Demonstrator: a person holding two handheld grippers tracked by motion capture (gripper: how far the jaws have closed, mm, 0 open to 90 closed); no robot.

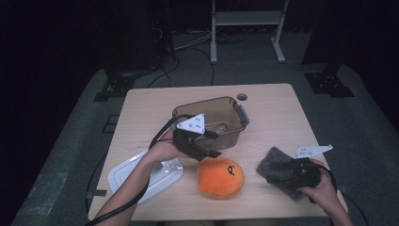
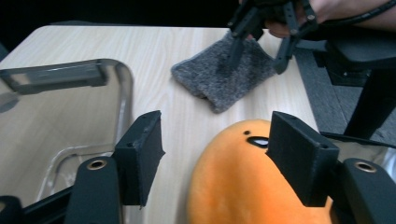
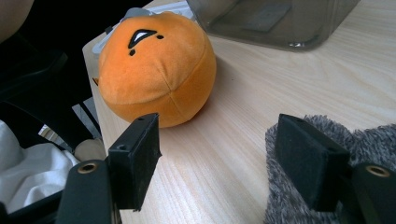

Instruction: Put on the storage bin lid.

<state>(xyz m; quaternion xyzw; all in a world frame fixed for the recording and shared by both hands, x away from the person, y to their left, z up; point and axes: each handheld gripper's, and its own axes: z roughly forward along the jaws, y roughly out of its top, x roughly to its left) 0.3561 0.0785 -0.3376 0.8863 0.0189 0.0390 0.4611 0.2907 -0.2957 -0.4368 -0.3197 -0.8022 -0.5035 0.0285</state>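
scene: we have a wooden bench (image 1: 282, 113) carrying a clear brown bin (image 1: 211, 120) far centre, a white lid (image 1: 141, 174) near left, an orange plush ball (image 1: 220, 177) near centre and a grey fuzzy cloth (image 1: 277, 167) near right.
left gripper (image 1: 207, 145): we read it as open, nothing between the pads; it hovers between bin and plush, just above the plush's far-left side. In the left gripper view the plush (image 2: 247, 182) sits low between the jaws, not pinched.
right gripper (image 1: 284, 175): open too, parked over the cloth; in the right gripper view one pad (image 3: 310, 161) overlaps the cloth (image 3: 369, 140), but we see no squeeze.
plush location: on the bench, just near of the bin, face stitching up, apart from the cloth.
handling (our guess): light, soft, squashy; pile is grippy, not fragile. It will deform, so a shallow pinch may slide off the curve.
where to grab: we'd straddle the widest part, near the seam (image 3: 170, 100), jaws wide, and close well in.
cloth: limp, thin; pinch an edge, expect it to drape.
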